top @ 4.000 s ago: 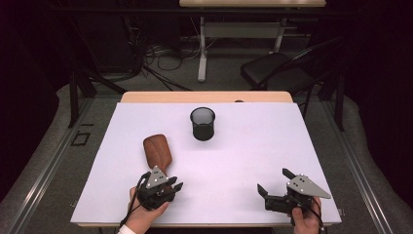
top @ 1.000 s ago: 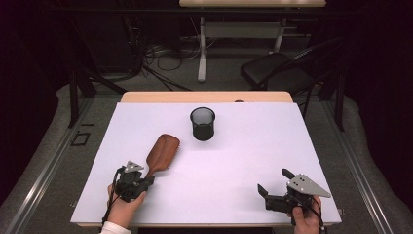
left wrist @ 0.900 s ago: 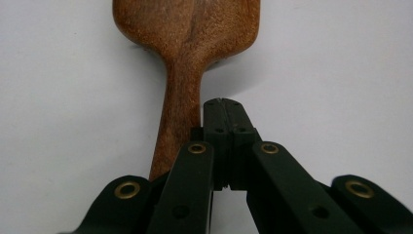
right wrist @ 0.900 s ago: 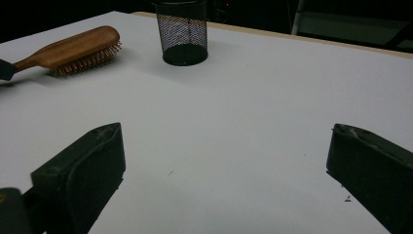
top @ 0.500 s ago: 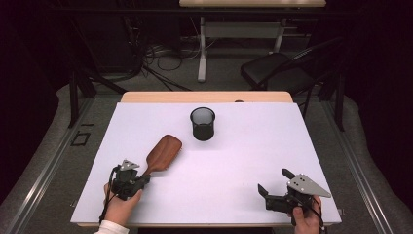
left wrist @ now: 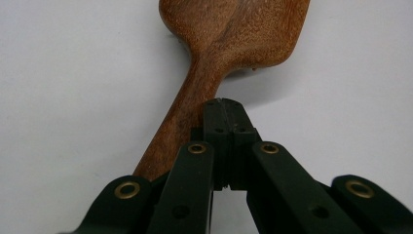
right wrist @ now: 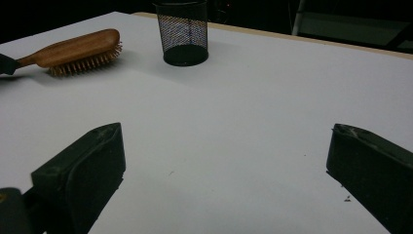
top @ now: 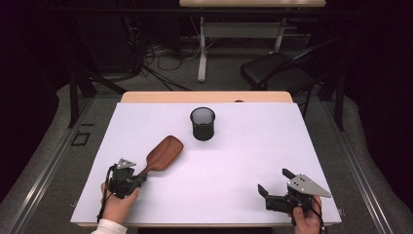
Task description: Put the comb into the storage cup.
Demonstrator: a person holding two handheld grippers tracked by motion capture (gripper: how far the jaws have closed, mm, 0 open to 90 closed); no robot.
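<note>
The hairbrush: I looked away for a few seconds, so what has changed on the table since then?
The left gripper slid left, swinging the hairbrush so its head now points up-right; it stays clamped on the handle. The mesh cup and the open right gripper kept their places.

Hairbrush [top: 162, 154] brown, wood-grained; pen cup [top: 202, 124] black mesh; table [top: 243, 161] white; gripper jaws black.

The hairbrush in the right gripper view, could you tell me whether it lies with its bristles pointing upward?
No, the hairbrush rests bristles down on the white table, with its wooden back facing up.
</note>
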